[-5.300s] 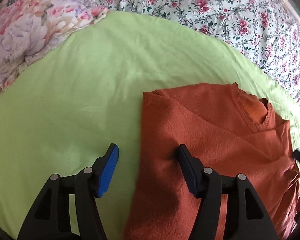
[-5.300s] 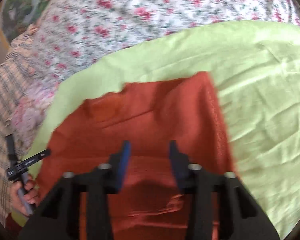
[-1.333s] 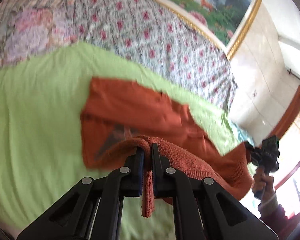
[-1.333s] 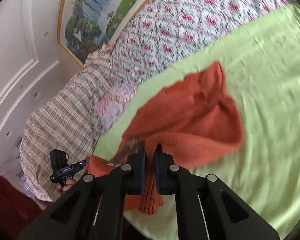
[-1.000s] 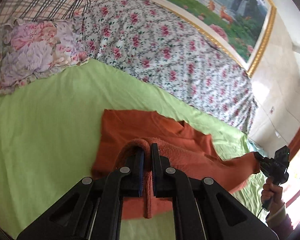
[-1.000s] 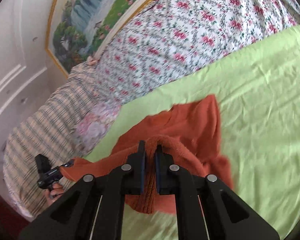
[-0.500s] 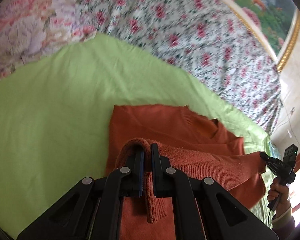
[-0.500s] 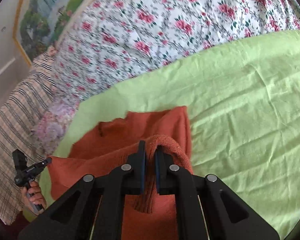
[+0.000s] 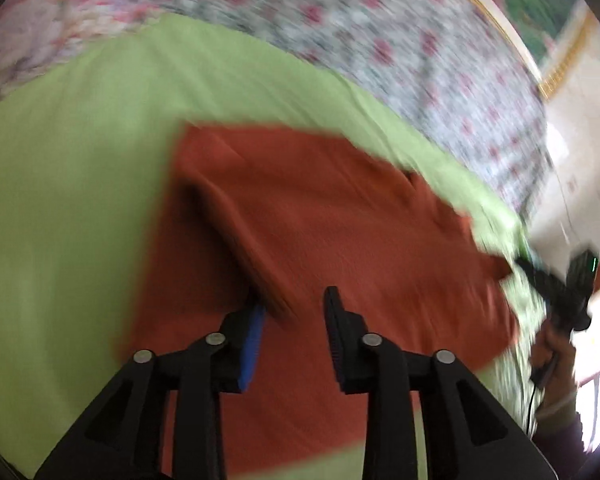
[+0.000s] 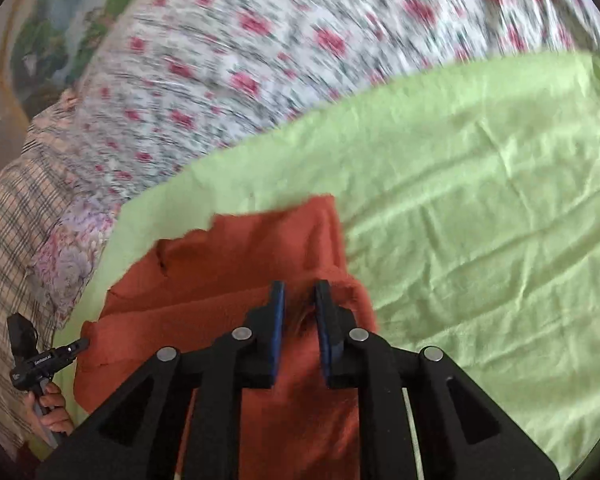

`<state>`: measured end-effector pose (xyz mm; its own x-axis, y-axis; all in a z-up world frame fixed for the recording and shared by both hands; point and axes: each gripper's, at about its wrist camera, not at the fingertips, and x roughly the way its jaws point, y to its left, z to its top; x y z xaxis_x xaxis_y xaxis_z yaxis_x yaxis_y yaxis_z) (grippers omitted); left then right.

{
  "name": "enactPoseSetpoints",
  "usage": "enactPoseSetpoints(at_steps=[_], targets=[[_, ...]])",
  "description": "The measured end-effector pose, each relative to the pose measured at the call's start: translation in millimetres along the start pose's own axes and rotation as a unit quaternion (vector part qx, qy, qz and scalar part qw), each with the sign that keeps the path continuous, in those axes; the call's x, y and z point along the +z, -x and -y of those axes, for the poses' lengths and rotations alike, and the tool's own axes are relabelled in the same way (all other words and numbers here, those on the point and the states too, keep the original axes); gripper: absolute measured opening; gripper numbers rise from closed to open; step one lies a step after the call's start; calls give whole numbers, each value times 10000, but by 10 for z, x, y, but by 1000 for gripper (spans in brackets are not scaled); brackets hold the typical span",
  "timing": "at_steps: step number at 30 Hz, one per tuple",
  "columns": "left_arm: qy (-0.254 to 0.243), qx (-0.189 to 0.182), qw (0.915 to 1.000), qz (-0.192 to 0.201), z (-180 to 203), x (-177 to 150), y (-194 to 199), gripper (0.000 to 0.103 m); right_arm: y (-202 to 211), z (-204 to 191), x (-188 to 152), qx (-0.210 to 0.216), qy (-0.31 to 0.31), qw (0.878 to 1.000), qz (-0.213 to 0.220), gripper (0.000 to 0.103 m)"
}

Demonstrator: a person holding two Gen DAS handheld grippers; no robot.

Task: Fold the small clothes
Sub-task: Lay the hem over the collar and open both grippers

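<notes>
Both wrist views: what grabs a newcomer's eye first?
The rust-orange sweater dominates, folded over on the lime-green sheet in the middle of each view. The left gripper hangs open just above it with nothing between its fingers; the right gripper sits low over the sweater's edge, fingers slightly apart. Behind, a floral bedspread fills the top of the frame, smeared by motion blur.
</notes>
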<state>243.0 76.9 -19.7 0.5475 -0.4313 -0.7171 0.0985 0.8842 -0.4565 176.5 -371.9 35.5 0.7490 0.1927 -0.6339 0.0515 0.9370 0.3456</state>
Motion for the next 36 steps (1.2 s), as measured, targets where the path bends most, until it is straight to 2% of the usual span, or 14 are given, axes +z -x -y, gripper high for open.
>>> enactPoseSetpoints(at_steps=[2,4,6,9,11,13,15,16,18,21,23,28,33,36], targets=[[-369,-174,9985,-369,269,-194,-193,34,58,-269,-100,503,458,9976,-131,19],[-700,32,9964,-484,452,-255,-336,42,-82,-564,-280,914,1025,9876,-758,19],[-921,199,9941,-531,541,-218,-420,43,-281,-780,-466,980,1576,9731,-1363,19],[-988,388,9928,-550,512,14,-554,41,-558,-880,-598,672,2087,9577,-1862,19],[-899,600,9928,-510,409,226,-640,32,-651,-796,-527,535,1964,9617,-1835,16],[-668,753,9943,-365,249,480,-674,29,-735,-641,-337,218,1724,9713,-1622,14],[-375,937,9949,-45,101,742,-642,31,-785,-439,-98,104,1204,9842,-1291,14],[-277,1032,9942,81,43,826,-621,40,-788,-356,3,-53,996,9891,-1086,15],[-12,1240,9913,430,-109,1010,-547,46,-778,-189,190,-220,637,9954,-683,17],[485,1103,9911,569,-304,1111,-476,46,-742,-21,332,-168,212,9991,-331,17],[691,1037,9902,635,-350,1094,-436,46,-706,28,357,-145,6,9993,-347,17],[715,1091,9884,778,-158,771,-274,47,-505,-115,312,-17,-78,9994,-343,17],[954,929,9864,961,-92,315,28,52,-273,-251,-29,241,-272,9987,-359,17],[1106,836,9836,1157,-101,147,260,61,-135,-320,-304,417,-412,9975,-401,17]])
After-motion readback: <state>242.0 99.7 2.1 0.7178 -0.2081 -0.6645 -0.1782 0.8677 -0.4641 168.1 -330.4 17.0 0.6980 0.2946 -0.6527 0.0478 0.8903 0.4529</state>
